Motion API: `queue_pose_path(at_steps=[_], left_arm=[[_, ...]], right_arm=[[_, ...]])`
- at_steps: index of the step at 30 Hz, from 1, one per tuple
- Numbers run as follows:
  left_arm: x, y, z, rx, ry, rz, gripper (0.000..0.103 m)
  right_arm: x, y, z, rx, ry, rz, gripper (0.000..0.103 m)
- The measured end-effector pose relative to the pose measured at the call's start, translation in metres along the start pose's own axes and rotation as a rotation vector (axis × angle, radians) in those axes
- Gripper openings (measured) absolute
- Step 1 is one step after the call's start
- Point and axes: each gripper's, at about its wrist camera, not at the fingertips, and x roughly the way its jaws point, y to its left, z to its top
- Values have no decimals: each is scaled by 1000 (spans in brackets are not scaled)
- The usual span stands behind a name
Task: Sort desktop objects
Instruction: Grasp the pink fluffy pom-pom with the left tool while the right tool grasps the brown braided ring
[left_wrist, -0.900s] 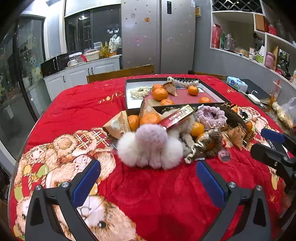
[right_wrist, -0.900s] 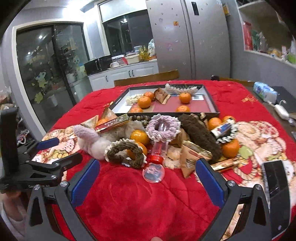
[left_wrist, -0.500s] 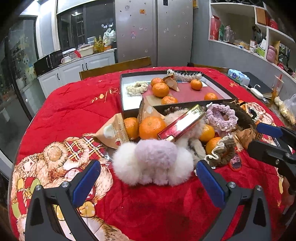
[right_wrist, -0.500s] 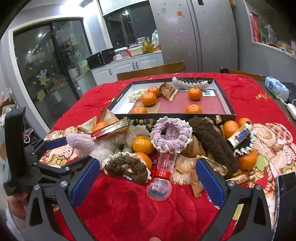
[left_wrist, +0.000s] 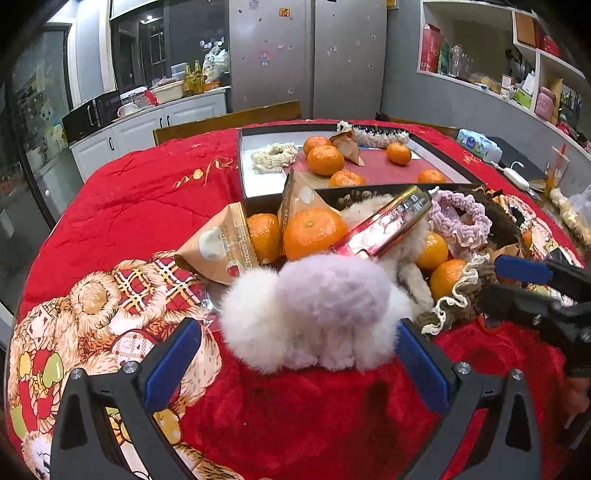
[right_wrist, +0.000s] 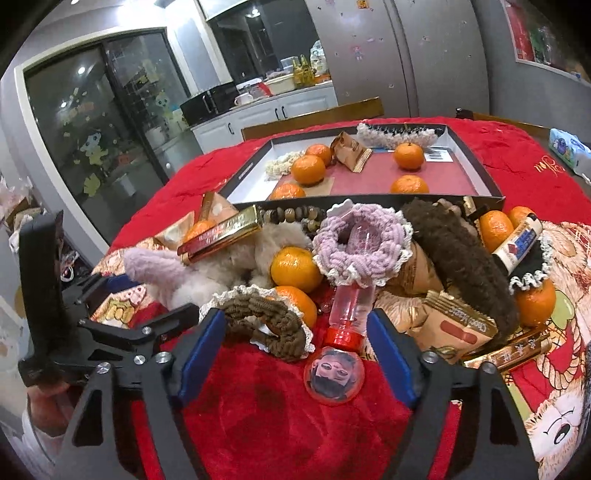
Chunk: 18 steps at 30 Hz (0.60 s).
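A pile of loose things lies on the red cloth before a black tray. My left gripper is open, its blue pads either side of a fluffy white and lilac pompom scrunchie. My right gripper is open around a brown crochet scrunchie and a clear bottle with a red cap. A lilac scrunchie, several mandarins, a red-gold bar and snack packets lie in the pile.
The tray holds mandarins, a cream scrunchie and a packet. A round face badge lies between the right fingers. A brown furry band and a tissue pack lie to the right. A chair back stands behind.
Both grippers have moved forward toward the pile. The left one now straddles the pompom scrunchie; the right one now reaches the brown scrunchie and bottle. Jaws stay open.
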Motion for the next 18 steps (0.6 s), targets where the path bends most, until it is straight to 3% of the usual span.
queue_pose_path(at_steps=[2, 9, 18], left_arm=[[-1, 2, 0, -10, -11, -15, 103], [2, 7, -2, -32, -2, -59, 102], [7, 5, -4, -23, 25, -78, 75]], right_arm=[[1, 4, -1, -22, -2, -11, 75], [3, 4, -2, -34, -28, -88, 53], [2, 3, -2, -29, -47, -83, 35]])
